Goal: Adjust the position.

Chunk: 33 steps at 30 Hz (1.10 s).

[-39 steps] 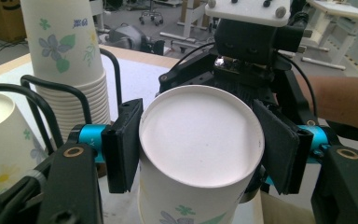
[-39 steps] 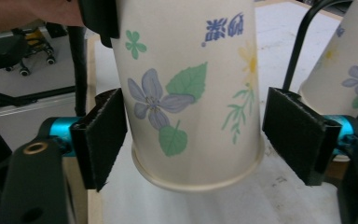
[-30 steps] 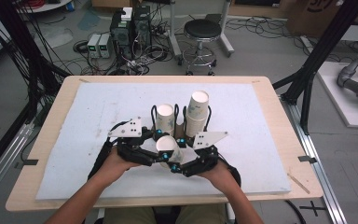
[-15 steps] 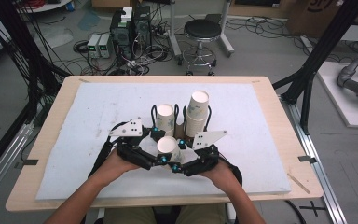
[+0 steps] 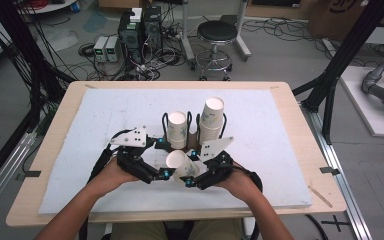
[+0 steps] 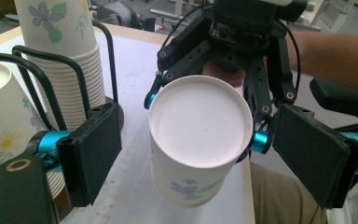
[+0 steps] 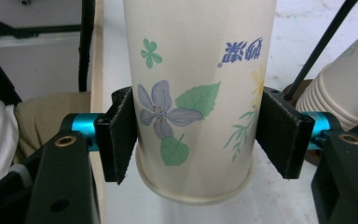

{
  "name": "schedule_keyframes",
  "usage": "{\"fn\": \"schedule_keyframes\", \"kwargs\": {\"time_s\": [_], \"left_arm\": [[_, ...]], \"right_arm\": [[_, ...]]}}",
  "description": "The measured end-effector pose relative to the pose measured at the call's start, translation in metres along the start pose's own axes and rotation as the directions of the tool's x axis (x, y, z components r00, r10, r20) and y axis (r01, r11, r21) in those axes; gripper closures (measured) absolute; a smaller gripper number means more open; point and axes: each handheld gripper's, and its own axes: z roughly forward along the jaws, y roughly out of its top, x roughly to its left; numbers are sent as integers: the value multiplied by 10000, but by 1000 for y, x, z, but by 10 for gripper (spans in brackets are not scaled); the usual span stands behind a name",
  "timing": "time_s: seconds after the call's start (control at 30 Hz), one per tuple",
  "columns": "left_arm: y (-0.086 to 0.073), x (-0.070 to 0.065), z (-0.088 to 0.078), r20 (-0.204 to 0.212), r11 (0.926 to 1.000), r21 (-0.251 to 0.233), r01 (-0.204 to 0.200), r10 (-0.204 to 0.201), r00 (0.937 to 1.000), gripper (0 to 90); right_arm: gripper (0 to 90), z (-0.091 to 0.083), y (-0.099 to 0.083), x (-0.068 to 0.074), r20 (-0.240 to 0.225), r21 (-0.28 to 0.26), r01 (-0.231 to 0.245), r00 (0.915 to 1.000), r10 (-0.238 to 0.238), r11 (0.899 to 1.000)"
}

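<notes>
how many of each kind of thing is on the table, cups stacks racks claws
loose cup held in the right claw: 1
cup stacks: 2
wire racks: 2
claws, left claw and right claw: 2
total: 7

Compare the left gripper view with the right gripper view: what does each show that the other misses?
Left gripper view alone: the held paper cup's flat white base, the left gripper's open jaws standing clear of it, and the tall cup stack. Right gripper view alone: the right gripper's pads pressing the cup's flower-printed wall. Shared: that cup, the white table cover and wire cup holders.
</notes>
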Motion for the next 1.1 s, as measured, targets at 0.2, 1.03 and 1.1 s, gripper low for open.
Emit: {"fn": "schedule_keyframes", "kwargs": {"time_s": [0.2,1.03,1.1], "left_arm": [[-1,0,-1,90,9993,361,-139,136,9999,159],[-1,-6,14,865,9740,2094,-862,694,9938,265],[-1,-6,16,870,9731,2136,-861,688,9938,266]], "right_arm": [[348,-2,9,-1,-137,463,338,9994,-332,9984],[347,10,43,5,-987,3625,1651,9854,-1384,9172],[347,11,44,5,-1015,3731,1715,9844,-1437,9118]]}}
